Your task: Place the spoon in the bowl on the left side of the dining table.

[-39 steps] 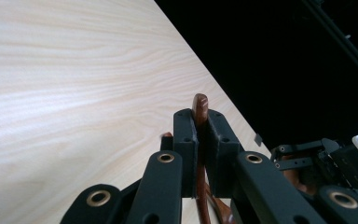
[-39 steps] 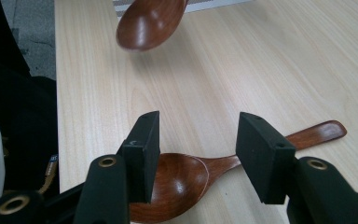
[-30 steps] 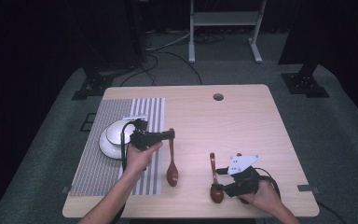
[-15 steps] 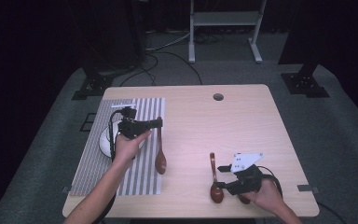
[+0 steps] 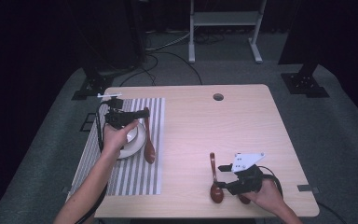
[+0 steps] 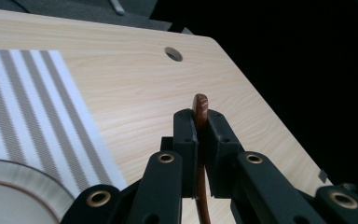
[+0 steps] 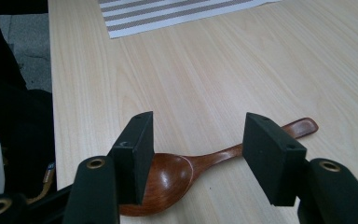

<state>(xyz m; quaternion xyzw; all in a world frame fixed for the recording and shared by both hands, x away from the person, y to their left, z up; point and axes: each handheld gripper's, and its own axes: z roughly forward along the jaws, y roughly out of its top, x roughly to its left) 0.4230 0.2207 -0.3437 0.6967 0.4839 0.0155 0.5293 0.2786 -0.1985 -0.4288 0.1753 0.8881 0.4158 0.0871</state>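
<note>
- Two brown wooden spoons are in hand: a carried spoon (image 5: pixel 148 140) held by the left gripper (image 5: pixel 140 113), and a lying spoon (image 5: pixel 213 179) in front of the right gripper (image 5: pixel 221 176).
- Seen from the left gripper view, the carried spoon (image 6: pixel 200 140) has its handle clamped between the two black fingers (image 6: pixel 186 140), which are closed tight on it; the handle's rounded tip pokes out just past the fingertips.
- From the high view, that spoon hangs bowl-down from the left gripper, over the striped mat (image 5: pixel 121 172) and just beside the white bowl (image 5: pixel 133 140) that sits on the mat.
- Lying flat on the desk (image 5: pixel 242 126), the other spoon has its bowl toward the near edge and its handle pointing away from the person.
- Seen from the right gripper view, the lying spoon (image 7: pixel 186 172) has its bowl low between the fingers (image 7: pixel 272 158), nearer the one on the left of that view; the handle runs off behind the other finger.
- These fingers stand moderately wide and have just been opening, with the spoon between them but no pad visibly pressing on it.
- Both hands show in the high view: the left hand (image 5: pixel 116 137) above the mat, the right hand (image 5: pixel 265 193) near the desk's near right corner.
- One round hole (image 5: pixel 218 97) sits in the desk near its far edge.
- No readable writing or brand shows on anything.
</note>
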